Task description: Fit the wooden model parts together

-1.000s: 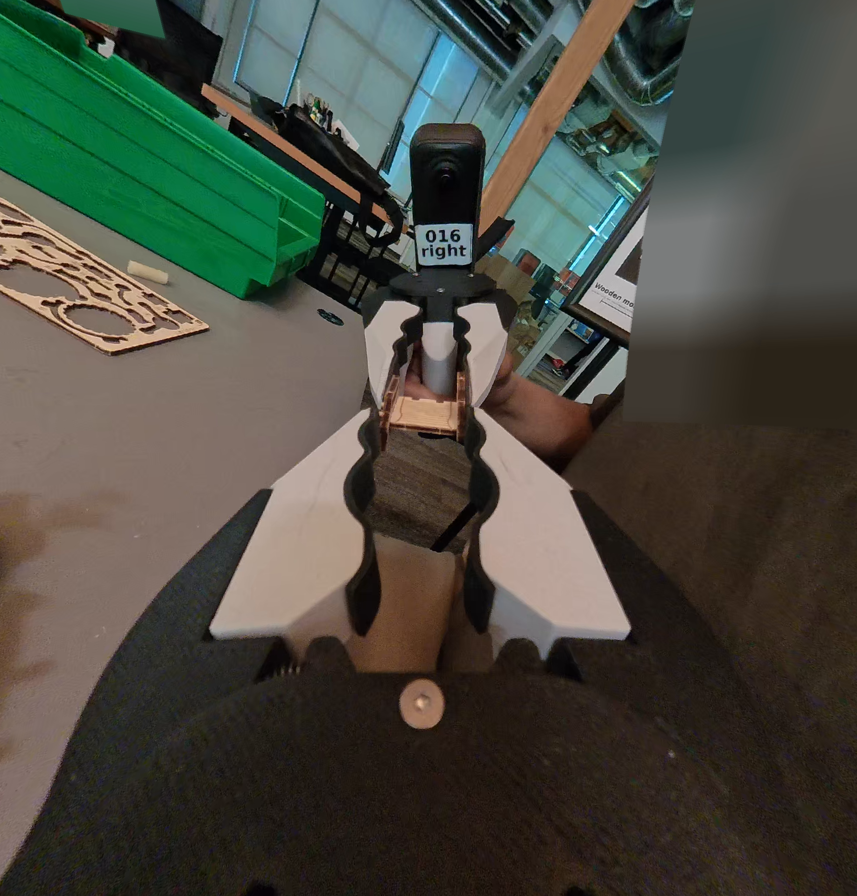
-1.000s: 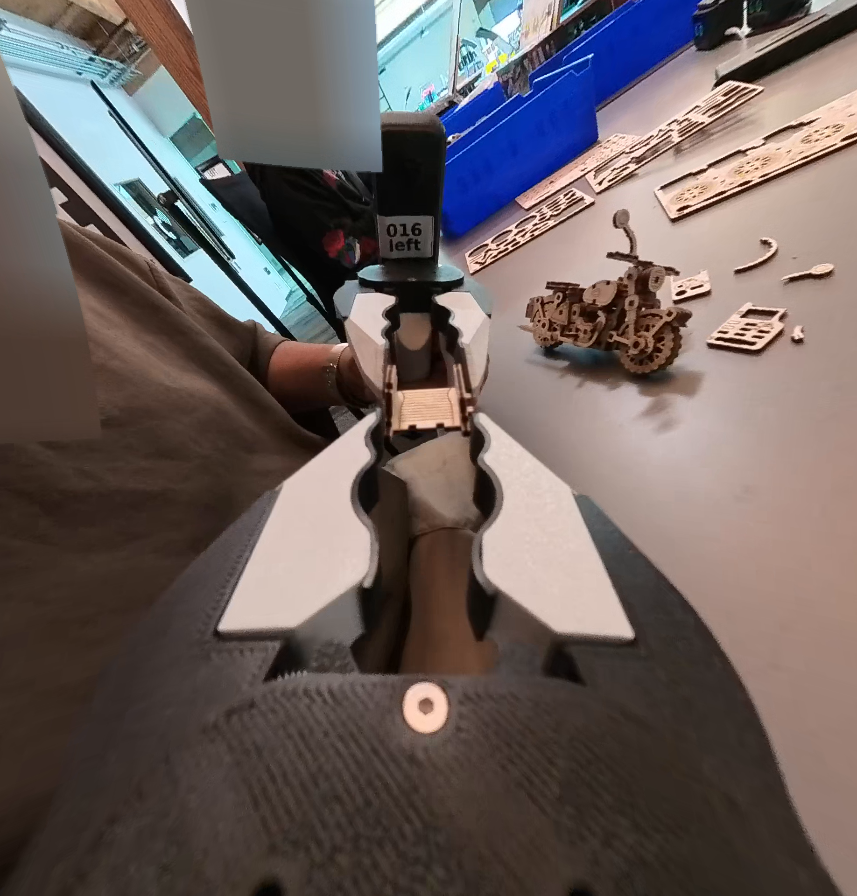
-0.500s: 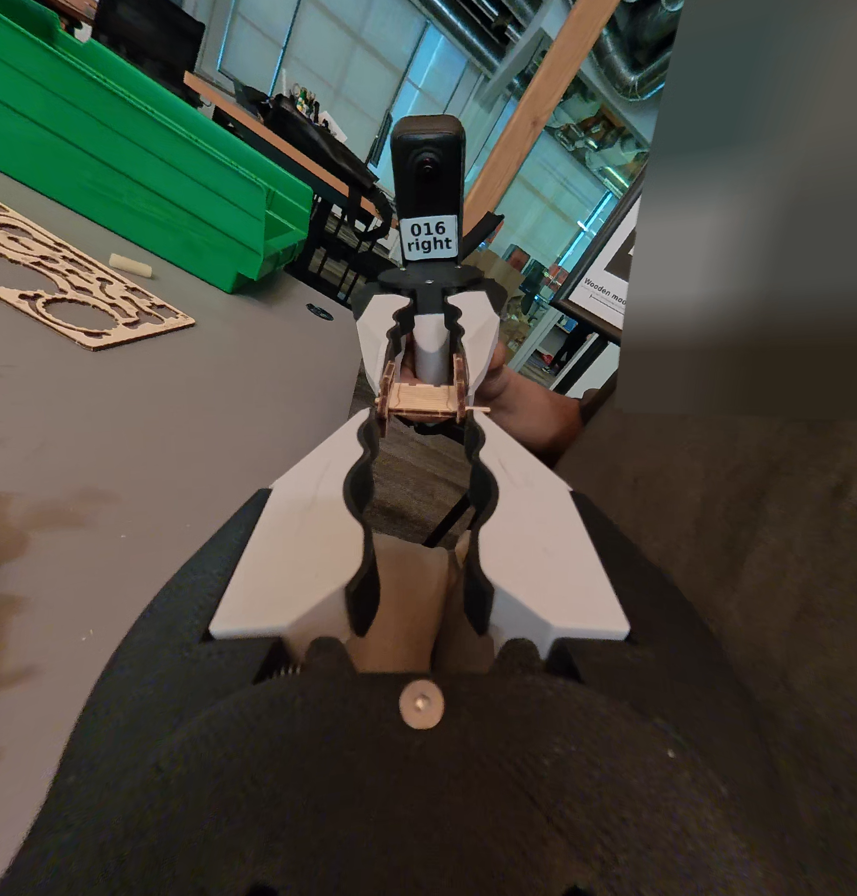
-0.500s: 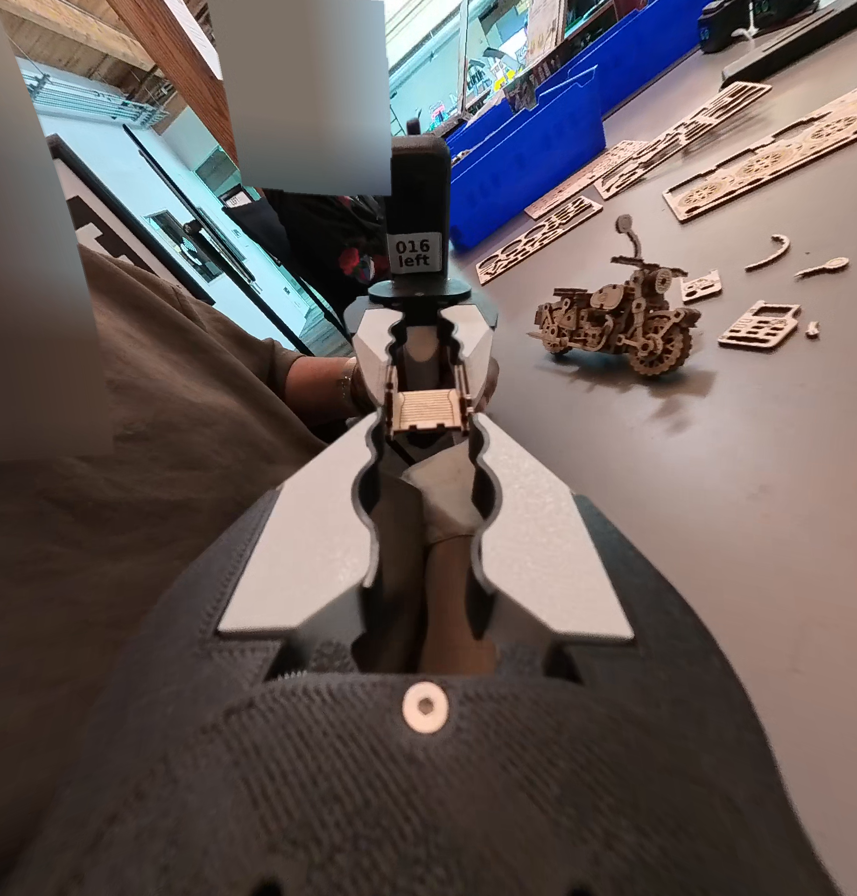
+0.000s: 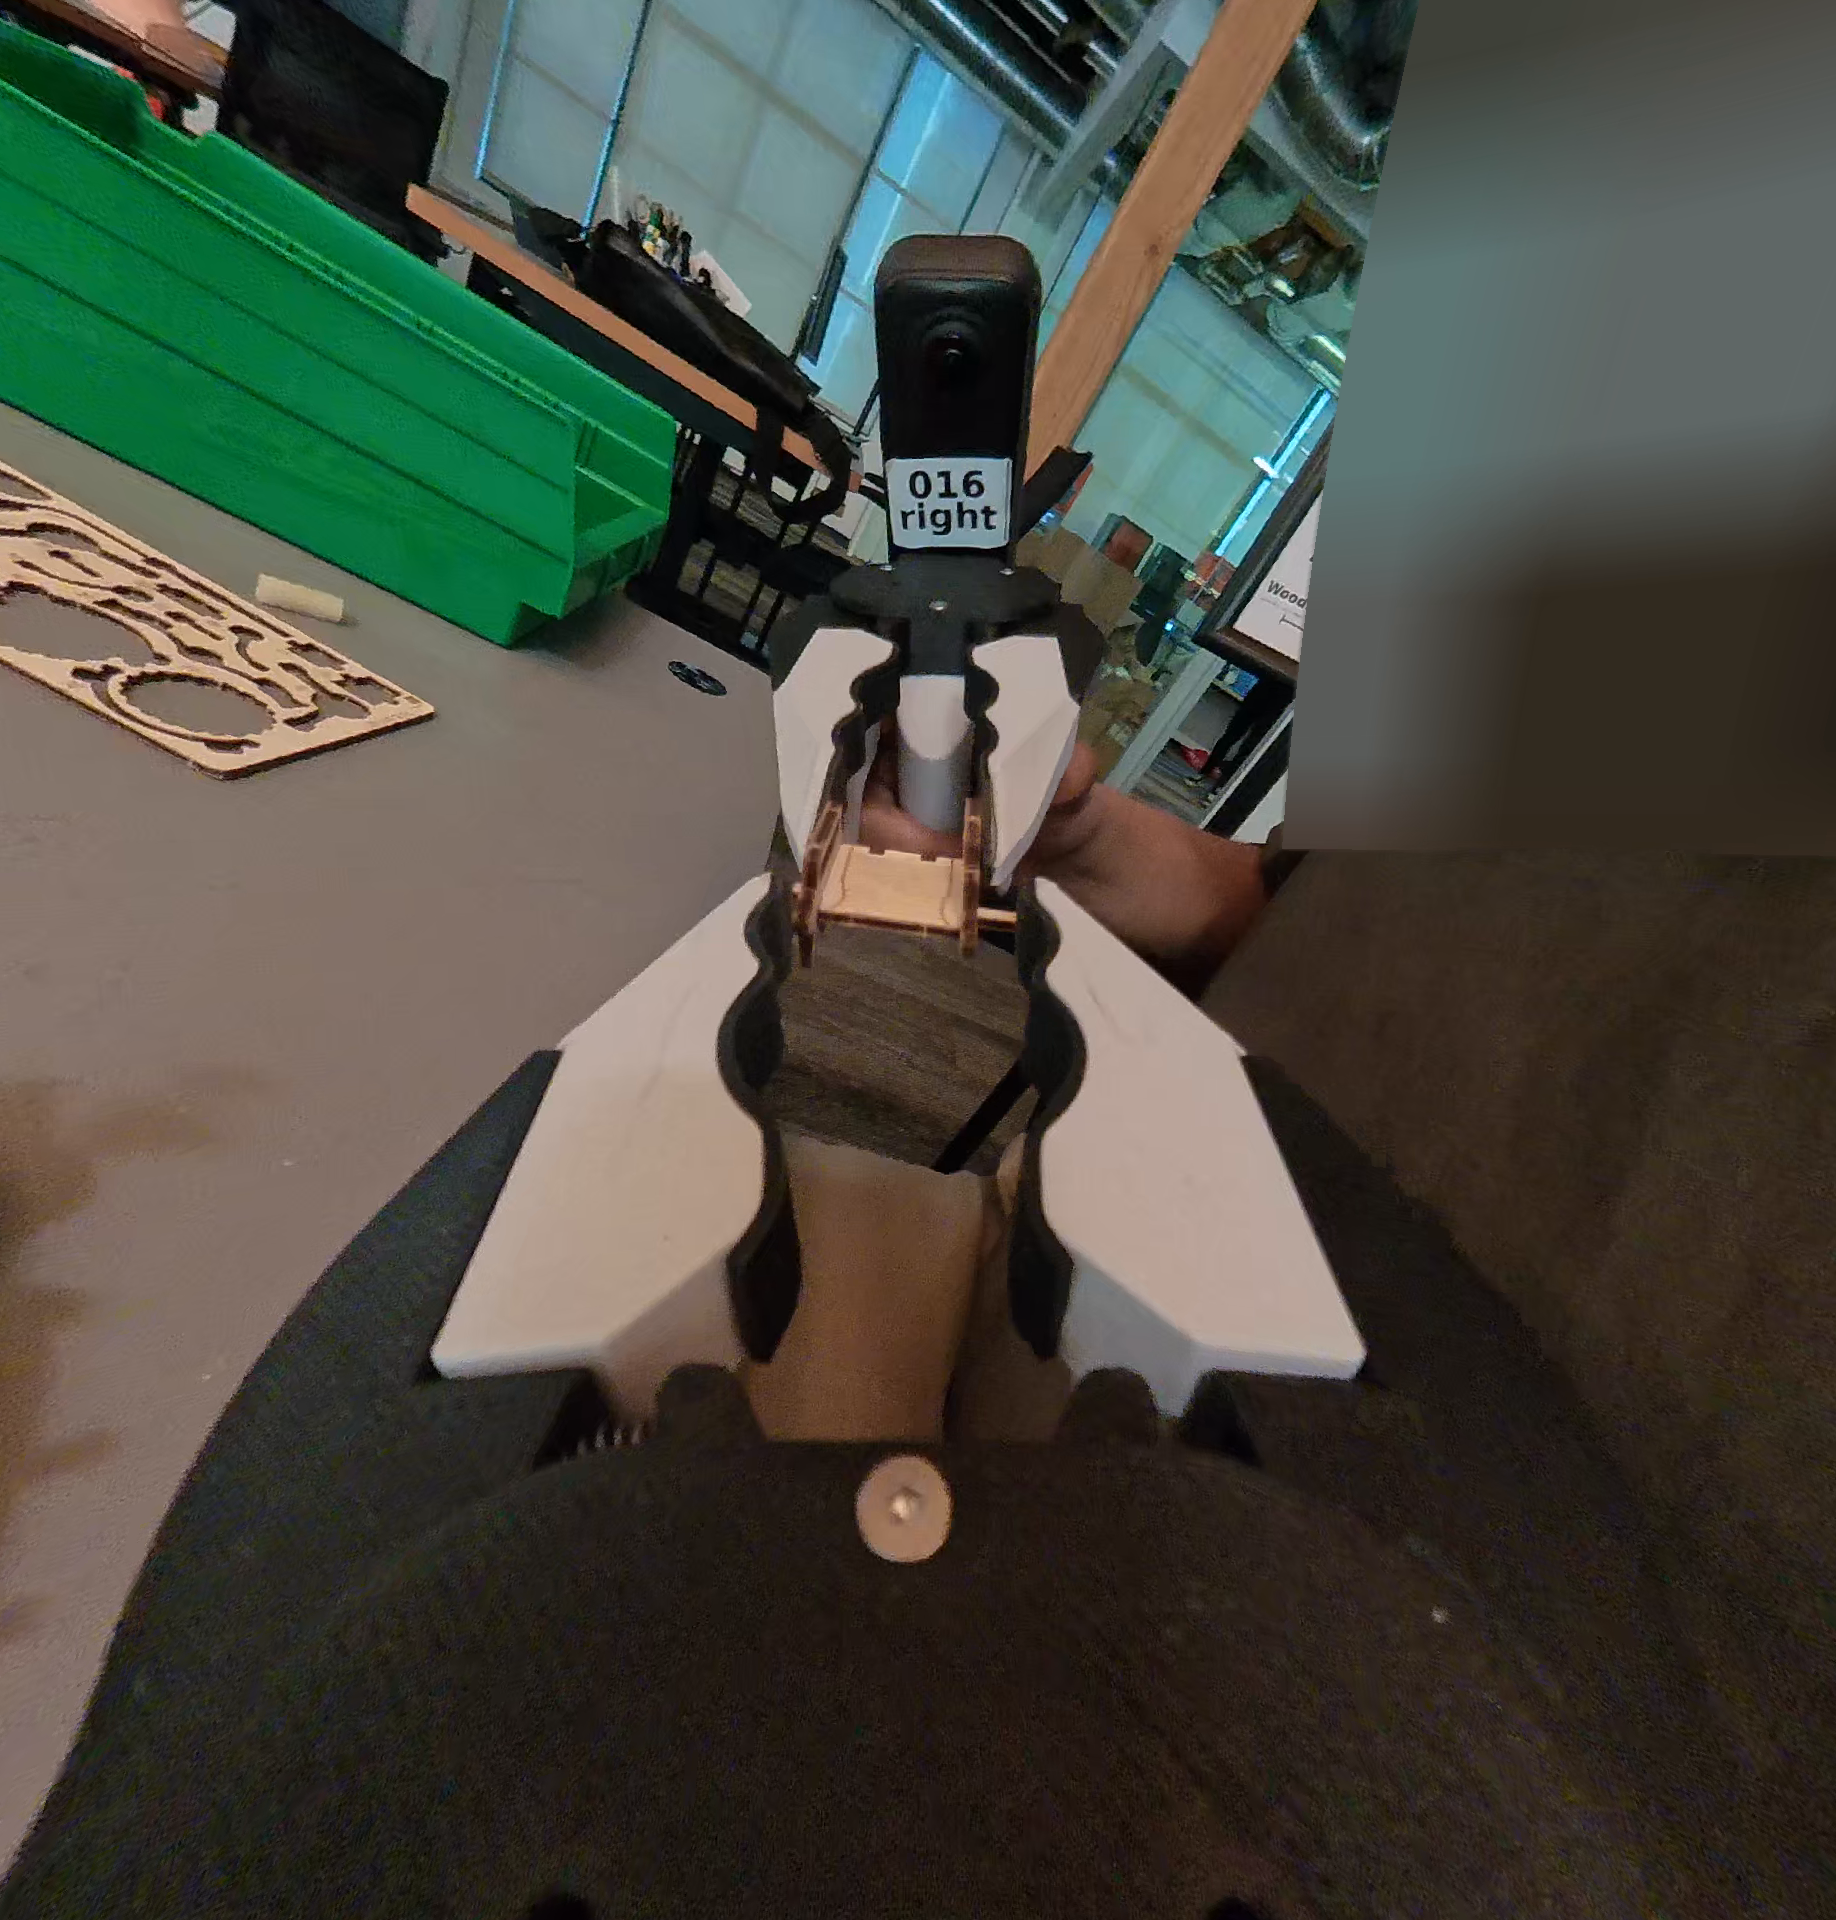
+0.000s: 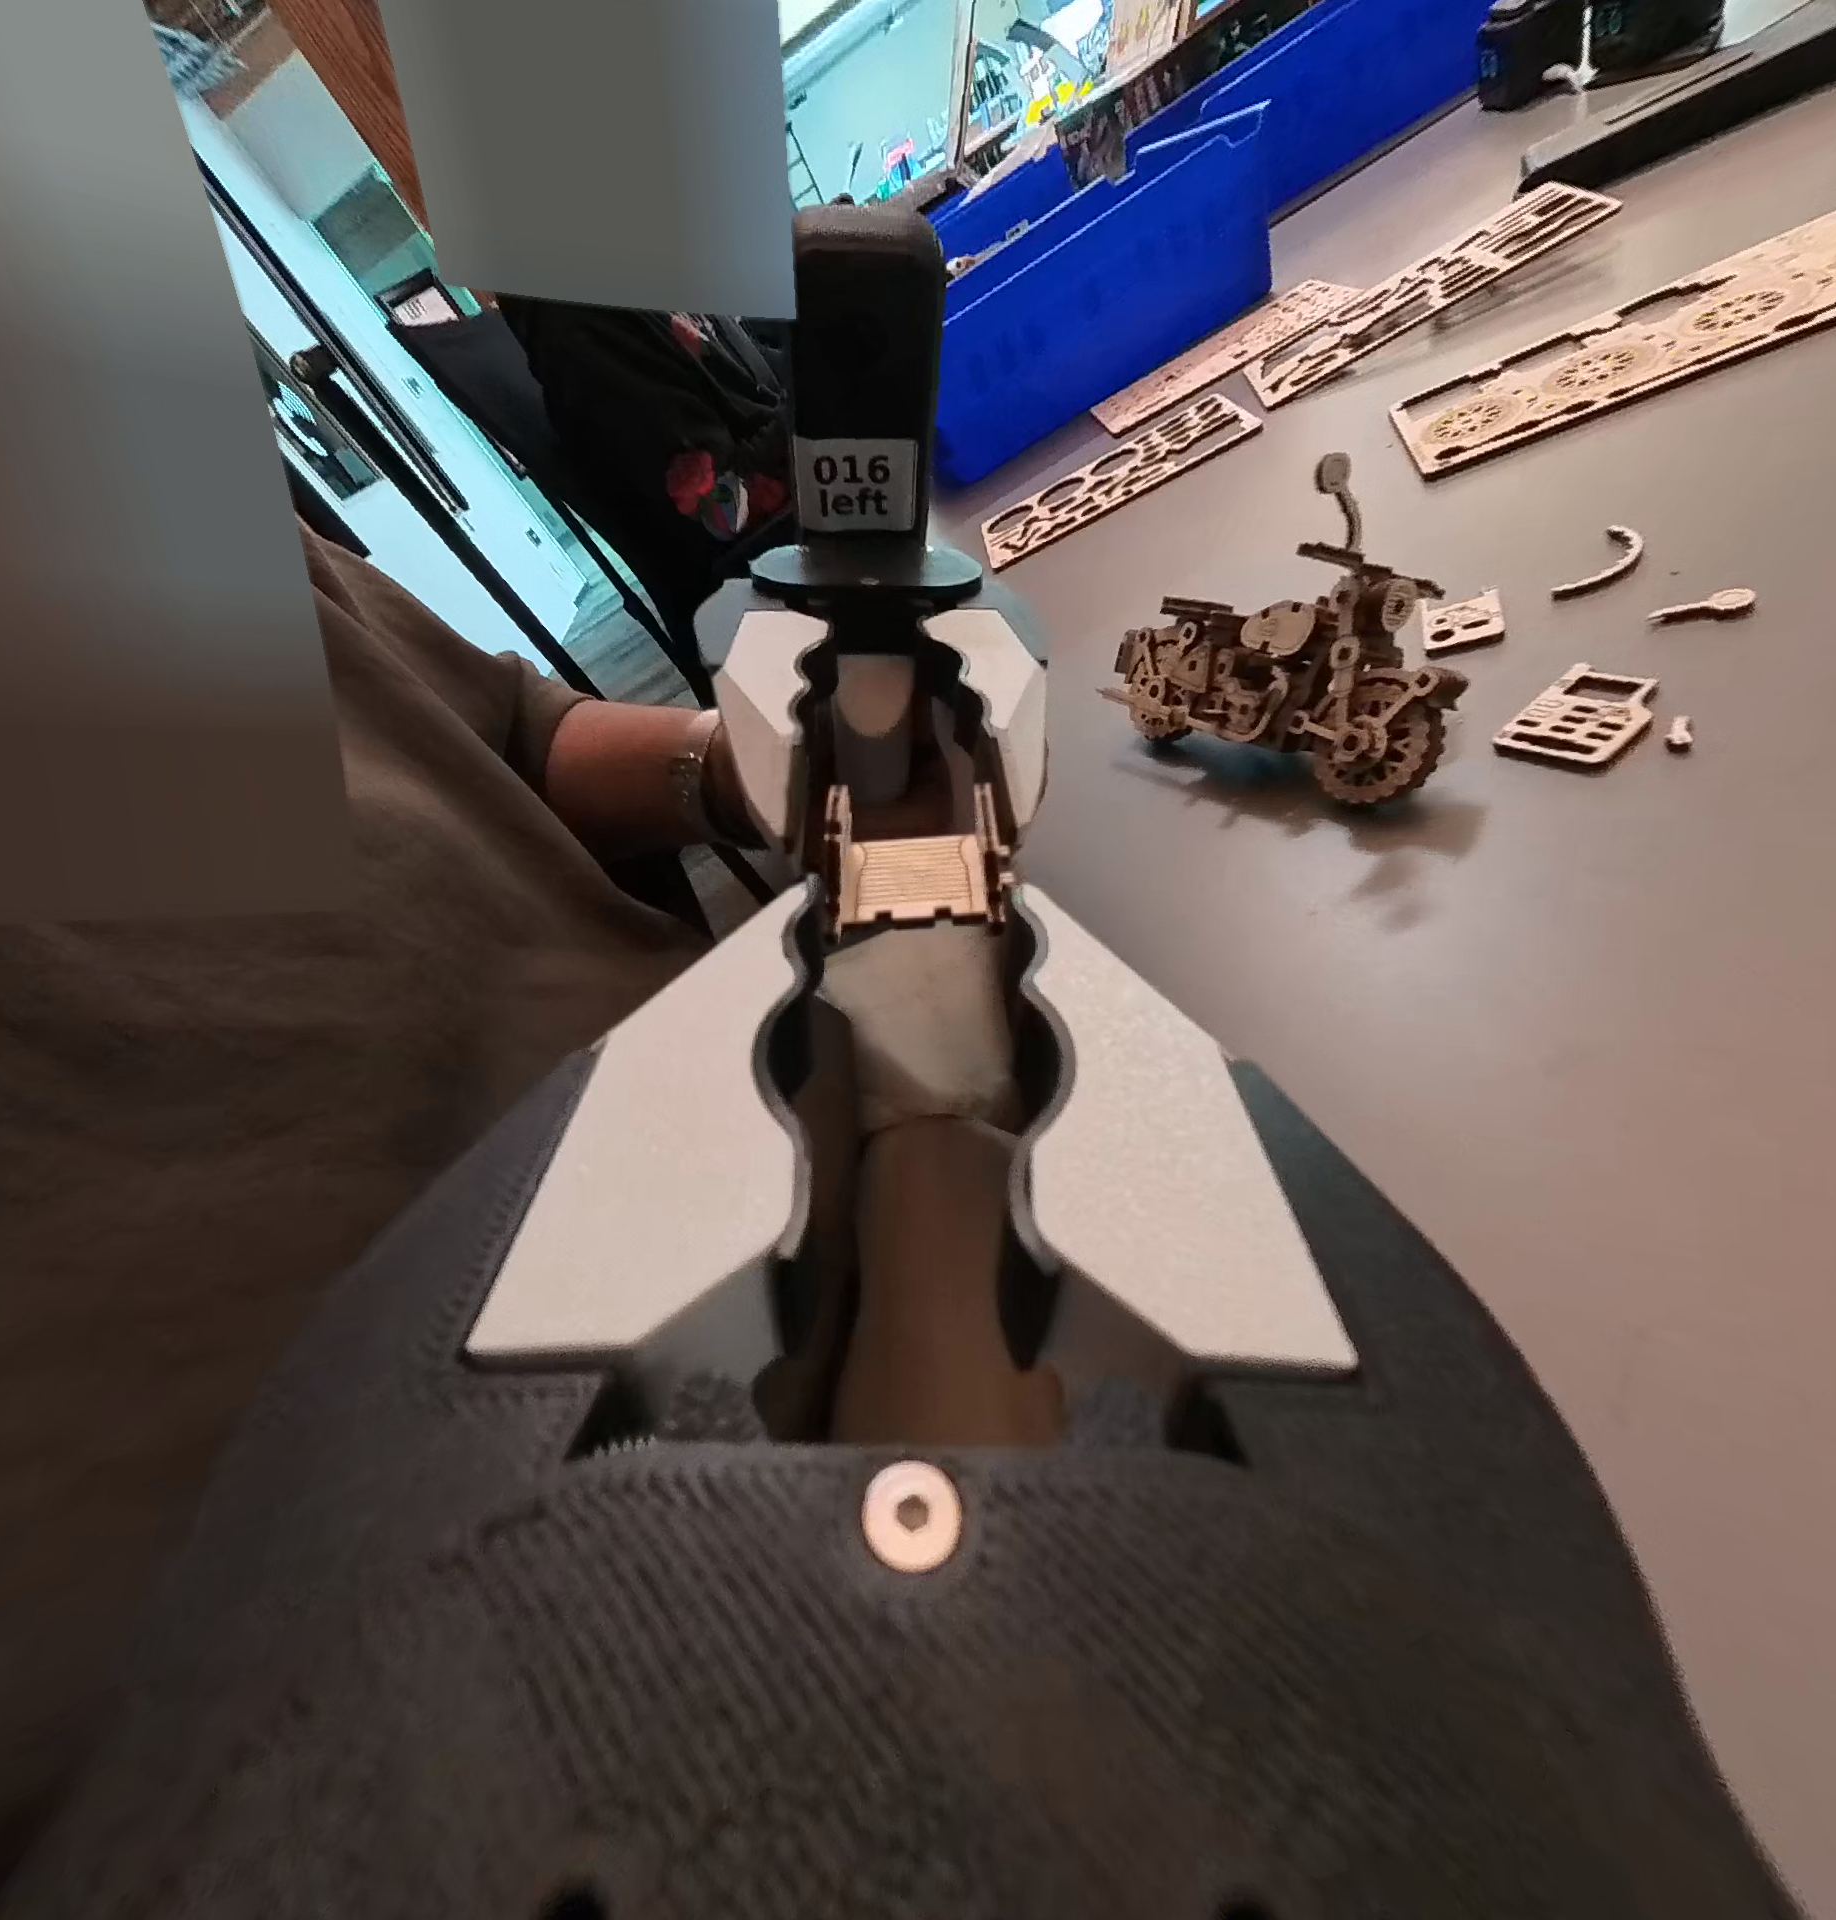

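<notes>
My two grippers meet tip to tip in the air by the table's edge, with a small light wooden sub-assembly (image 5: 888, 891) between them. It is a flat slatted plate with two upright side plates, and it also shows in the right wrist view (image 6: 914, 871). My left gripper (image 5: 903, 914) is shut on its sides, where a thin peg (image 5: 997, 914) sticks out to the right. My right gripper (image 6: 914, 904) is shut on the same part from the opposite side. Each gripper shows head-on in the other's view.
A finished wooden motorcycle model (image 6: 1298, 686) stands on the grey table (image 6: 1516, 1039) with loose wooden pieces (image 6: 1574, 717) and cut-out sheets (image 6: 1620, 343) behind. A blue bin (image 6: 1101, 301) sits farther back. A green bin (image 5: 270, 343) and another sheet (image 5: 166, 644) lie on my left. The person's body is close beside both grippers. Left and right tips are no more than a few centimetres apart.
Both grippers have stayed shut on the part and drifted slightly together. The thin peg at the part's side has come into view in the left wrist view.
</notes>
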`<state>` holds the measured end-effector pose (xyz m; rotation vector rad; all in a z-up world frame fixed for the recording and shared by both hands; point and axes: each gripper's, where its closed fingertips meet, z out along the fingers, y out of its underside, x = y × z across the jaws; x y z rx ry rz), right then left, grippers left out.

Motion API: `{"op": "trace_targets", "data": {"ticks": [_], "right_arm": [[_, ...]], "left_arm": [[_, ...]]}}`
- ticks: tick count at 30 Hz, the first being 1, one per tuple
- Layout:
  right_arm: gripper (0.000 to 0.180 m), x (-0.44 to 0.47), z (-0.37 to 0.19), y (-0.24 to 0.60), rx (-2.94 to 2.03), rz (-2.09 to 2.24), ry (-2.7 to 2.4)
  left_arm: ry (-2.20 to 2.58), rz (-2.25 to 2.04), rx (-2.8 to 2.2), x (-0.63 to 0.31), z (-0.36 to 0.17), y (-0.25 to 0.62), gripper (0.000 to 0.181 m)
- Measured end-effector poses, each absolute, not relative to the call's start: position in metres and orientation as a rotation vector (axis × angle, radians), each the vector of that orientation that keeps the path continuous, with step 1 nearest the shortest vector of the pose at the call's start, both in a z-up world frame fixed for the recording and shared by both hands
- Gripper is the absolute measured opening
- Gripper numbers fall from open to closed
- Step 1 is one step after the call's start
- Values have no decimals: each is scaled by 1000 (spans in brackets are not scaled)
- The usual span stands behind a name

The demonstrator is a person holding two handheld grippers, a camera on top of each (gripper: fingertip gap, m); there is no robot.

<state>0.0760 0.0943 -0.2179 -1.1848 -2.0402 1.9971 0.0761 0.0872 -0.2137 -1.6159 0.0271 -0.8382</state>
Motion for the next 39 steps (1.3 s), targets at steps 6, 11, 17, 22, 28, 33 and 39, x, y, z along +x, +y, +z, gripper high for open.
{"op": "trace_targets", "data": {"ticks": [6,11,17,22,28,33,39], "right_arm": [[34,78,-220,91,-1181,2003,-2066],[36,76,-219,92,-1180,2005,-2041],[40,70,-198,116,-1202,2104,-1827],[40,63,-201,133,-1242,2112,-1726],[34,39,-218,151,-1209,1831,-1738],[35,14,-228,151,-1138,1679,-1789],[39,-9,-221,159,-1053,1540,-1793]], "left_arm": [[44,-812,-1630,76,-216,87,34],[46,-798,-1625,74,-215,87,33],[-54,-819,-1545,52,-204,84,33],[-115,-805,-1478,26,-195,79,33],[-179,-792,-1369,-8,-181,74,33],[-136,-824,-1357,-10,-177,82,33],[63,-756,-1512,15,-187,104,33]]}}
